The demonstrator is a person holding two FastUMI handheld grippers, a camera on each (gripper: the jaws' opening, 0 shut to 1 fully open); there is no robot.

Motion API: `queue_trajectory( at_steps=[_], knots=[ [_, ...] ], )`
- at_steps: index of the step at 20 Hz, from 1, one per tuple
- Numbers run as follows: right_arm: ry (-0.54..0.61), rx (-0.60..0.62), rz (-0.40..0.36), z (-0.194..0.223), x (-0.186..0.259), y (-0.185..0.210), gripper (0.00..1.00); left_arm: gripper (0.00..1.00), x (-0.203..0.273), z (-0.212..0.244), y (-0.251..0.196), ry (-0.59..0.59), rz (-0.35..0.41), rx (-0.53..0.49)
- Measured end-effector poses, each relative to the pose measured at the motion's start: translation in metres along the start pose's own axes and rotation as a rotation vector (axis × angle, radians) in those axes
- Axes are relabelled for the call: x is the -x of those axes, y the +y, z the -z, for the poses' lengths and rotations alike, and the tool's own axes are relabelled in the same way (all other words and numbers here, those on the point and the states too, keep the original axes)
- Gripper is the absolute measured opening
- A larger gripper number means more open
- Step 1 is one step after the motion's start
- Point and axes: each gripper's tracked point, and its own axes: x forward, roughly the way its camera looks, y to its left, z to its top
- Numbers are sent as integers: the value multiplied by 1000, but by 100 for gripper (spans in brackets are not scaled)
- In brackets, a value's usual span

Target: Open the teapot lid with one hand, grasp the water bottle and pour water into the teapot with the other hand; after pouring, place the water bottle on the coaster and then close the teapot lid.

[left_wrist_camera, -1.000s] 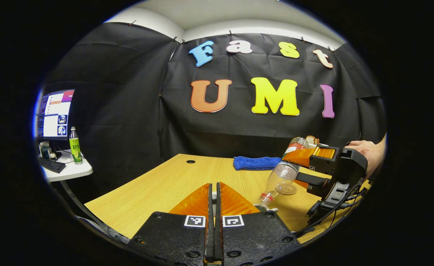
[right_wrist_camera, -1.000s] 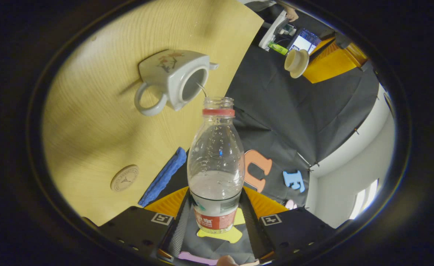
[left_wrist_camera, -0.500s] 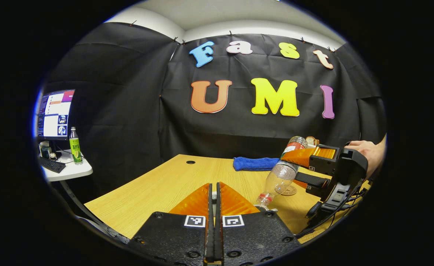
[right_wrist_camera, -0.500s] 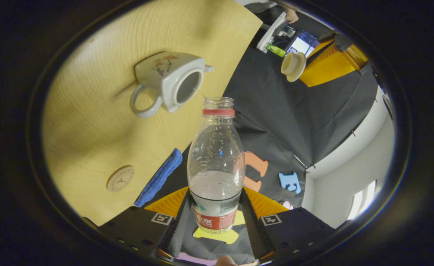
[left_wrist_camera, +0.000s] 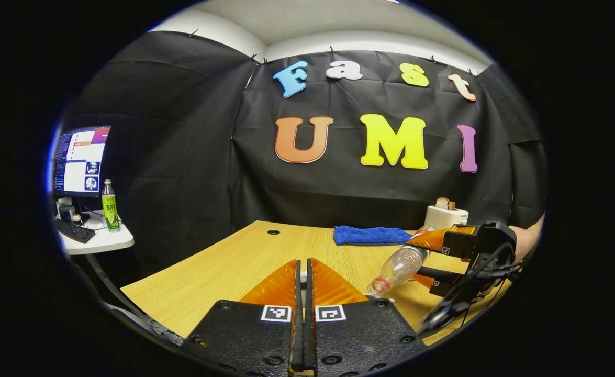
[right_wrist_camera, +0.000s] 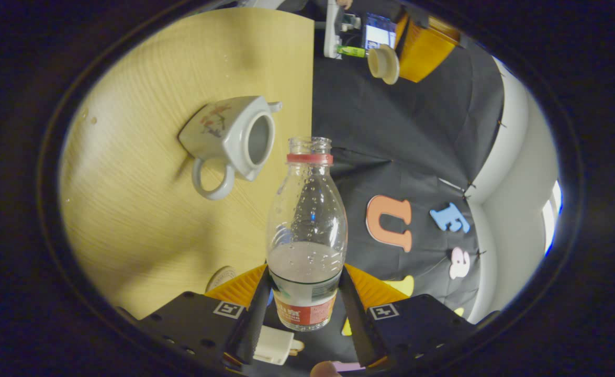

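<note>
Now right tool point(right_wrist_camera: 307, 309) clamps the tilted water bottle point(right_wrist_camera: 307, 230); left tool point(left_wrist_camera: 302, 272) pinches teapot lid point(right_wrist_camera: 383, 64).

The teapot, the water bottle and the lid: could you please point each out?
teapot point(right_wrist_camera: 218, 133), right gripper view, on its painted side wall.
water bottle point(right_wrist_camera: 307, 209), right gripper view, on its clear upper body.
lid point(right_wrist_camera: 383, 64), right gripper view, on its round underside.

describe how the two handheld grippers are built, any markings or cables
Each gripper has a black bolted body with two small square black-and-white tags near the fingers: the left gripper and the right gripper. In the left gripper view, black cables hang from the right one's body.
</note>
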Motion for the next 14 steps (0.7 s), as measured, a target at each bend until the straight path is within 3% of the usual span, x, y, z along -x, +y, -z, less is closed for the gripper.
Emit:
queue_trajectory(
  at_steps=[4,9,14],
  knots=[
    [29,-396,-143,-3,-3,19,74,3,0,1,-5,4,12,-6],
    [15,-846,-216,-9,15,16,73,2,0,-4,-21,-8,33,-20],
    [3,-1345,-181,24,21,-11,73,3,-3,2,-40,7,70,-37]
  ],
)
